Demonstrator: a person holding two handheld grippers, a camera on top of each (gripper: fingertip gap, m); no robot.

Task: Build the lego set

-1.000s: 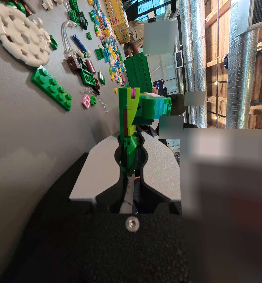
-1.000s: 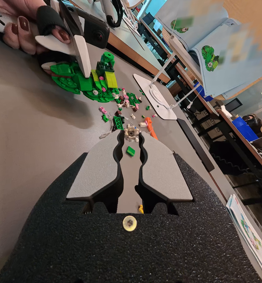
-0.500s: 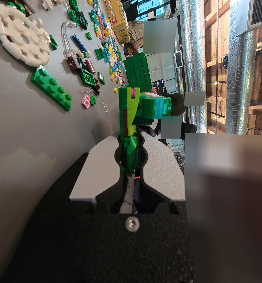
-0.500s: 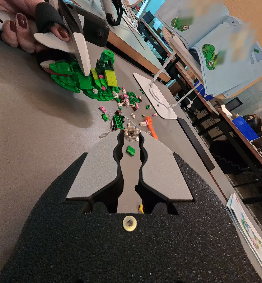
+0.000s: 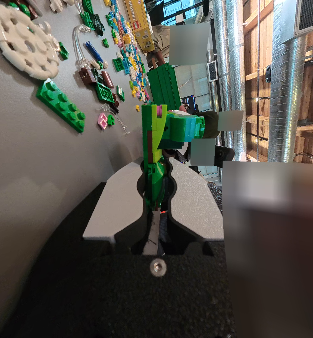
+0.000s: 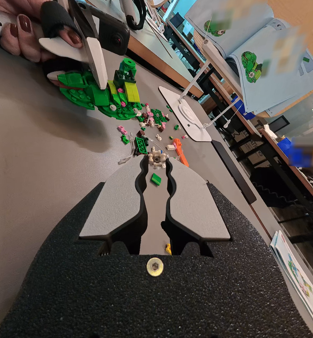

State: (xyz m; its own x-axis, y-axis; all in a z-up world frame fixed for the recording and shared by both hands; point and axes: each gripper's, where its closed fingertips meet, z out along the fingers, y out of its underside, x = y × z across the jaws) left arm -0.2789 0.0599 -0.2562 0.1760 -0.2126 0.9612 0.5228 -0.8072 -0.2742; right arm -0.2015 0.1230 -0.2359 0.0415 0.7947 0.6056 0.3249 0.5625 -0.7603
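My left gripper [image 5: 155,164] is shut on the edge of the green lego build [image 5: 152,139], a flat leafy base with lime, pink and teal parts that I see edge-on. In the right wrist view a hand holds that gripper [image 6: 97,73] on the build [image 6: 115,102], low over the grey table [image 6: 33,164]. I cannot tell whether the build touches the table. My right gripper [image 6: 155,158] is open and empty. A small green tile [image 6: 155,179] lies on the table between its fingers. A white-and-grey cluster piece [image 6: 156,161] lies just past the fingertips.
Loose small parts [image 6: 152,118], an orange brick separator [image 6: 180,152] and a white stand base [image 6: 186,117] lie ahead. An open instruction book [image 6: 261,64] hangs upper right. In the left wrist view there is a white round plate [image 5: 22,43], a green plate [image 5: 60,105] and a yellow box [image 5: 139,23]. My right fingertips sit around 11 cm from my left ones.
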